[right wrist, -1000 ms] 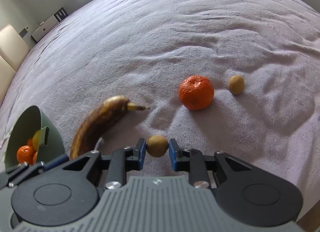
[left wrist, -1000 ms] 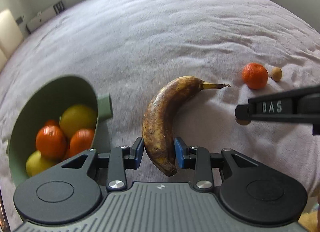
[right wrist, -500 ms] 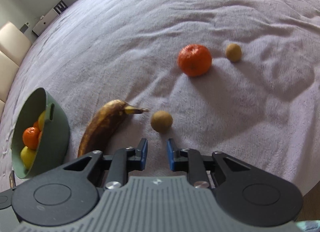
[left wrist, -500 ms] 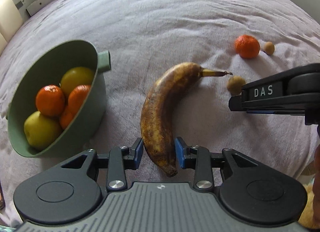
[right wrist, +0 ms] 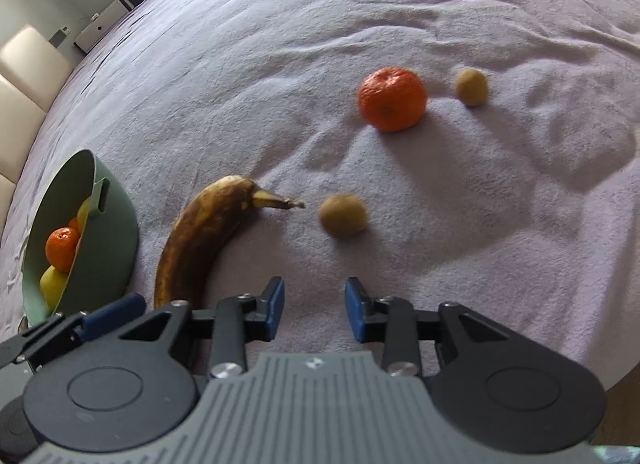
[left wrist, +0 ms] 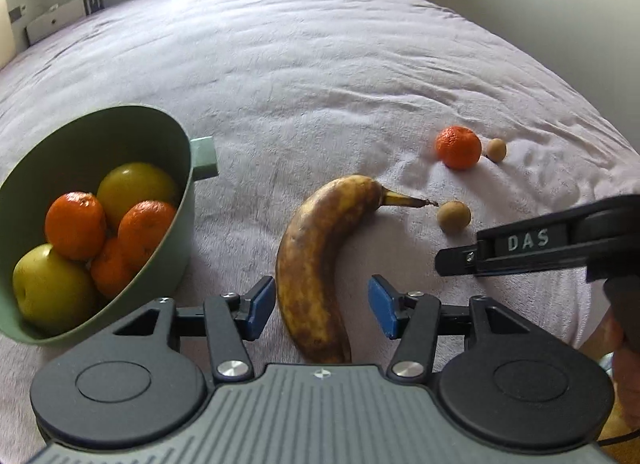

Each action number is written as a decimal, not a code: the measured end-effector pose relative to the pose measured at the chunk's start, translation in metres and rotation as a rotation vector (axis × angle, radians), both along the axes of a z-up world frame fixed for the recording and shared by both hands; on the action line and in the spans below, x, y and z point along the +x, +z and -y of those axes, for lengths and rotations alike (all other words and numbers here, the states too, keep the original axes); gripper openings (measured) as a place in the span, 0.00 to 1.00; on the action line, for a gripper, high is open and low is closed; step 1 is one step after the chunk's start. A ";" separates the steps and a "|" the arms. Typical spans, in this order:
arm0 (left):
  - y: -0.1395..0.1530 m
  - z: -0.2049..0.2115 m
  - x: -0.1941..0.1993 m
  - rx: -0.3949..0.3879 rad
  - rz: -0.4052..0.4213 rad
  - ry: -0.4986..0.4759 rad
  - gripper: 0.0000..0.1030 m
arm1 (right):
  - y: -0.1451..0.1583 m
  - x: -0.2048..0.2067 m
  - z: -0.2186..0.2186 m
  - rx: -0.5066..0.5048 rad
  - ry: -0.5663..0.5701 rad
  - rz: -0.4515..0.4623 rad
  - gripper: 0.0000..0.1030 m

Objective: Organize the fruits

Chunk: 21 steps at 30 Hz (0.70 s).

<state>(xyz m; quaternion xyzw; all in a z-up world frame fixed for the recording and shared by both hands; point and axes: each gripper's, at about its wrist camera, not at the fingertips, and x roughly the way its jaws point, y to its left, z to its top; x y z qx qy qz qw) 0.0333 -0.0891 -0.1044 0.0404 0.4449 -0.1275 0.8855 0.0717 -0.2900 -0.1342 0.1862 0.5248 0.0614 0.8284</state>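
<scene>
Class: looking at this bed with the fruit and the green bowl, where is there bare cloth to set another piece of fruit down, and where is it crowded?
Free: the wide cloth beyond the mandarin and the bowl, toward the far edge, and the patch between bowl and banana. Crowded: around the banana's stem, where the nearer kiwi lies close beside it, and between mandarin and farther kiwi.

You work over a soft, napped cloth [left wrist: 320,75], matt and rumpled. The bowl [left wrist: 182,199] looks like smooth matt plastic. The banana [left wrist: 320,260] has dull, mottled skin; the mandarin [right wrist: 391,98] is finely pitted with a slight sheen. The left gripper [left wrist: 322,306] shows matt black plastic, blue pads [left wrist: 382,304] and shiny metal screws [left wrist: 231,368] above a ribbed grey housing [left wrist: 320,416].
</scene>
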 end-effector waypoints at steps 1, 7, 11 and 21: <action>-0.002 0.002 0.002 0.004 0.009 -0.004 0.61 | 0.002 0.000 0.001 -0.014 -0.007 0.010 0.30; -0.008 0.014 0.008 0.098 0.084 -0.040 0.61 | 0.013 0.003 0.002 -0.106 0.002 0.098 0.30; -0.012 0.021 0.009 0.179 0.140 -0.088 0.61 | 0.012 0.006 -0.002 -0.116 0.022 0.114 0.30; -0.020 0.019 0.027 0.169 0.110 -0.107 0.62 | 0.006 0.018 -0.007 -0.144 0.033 0.136 0.32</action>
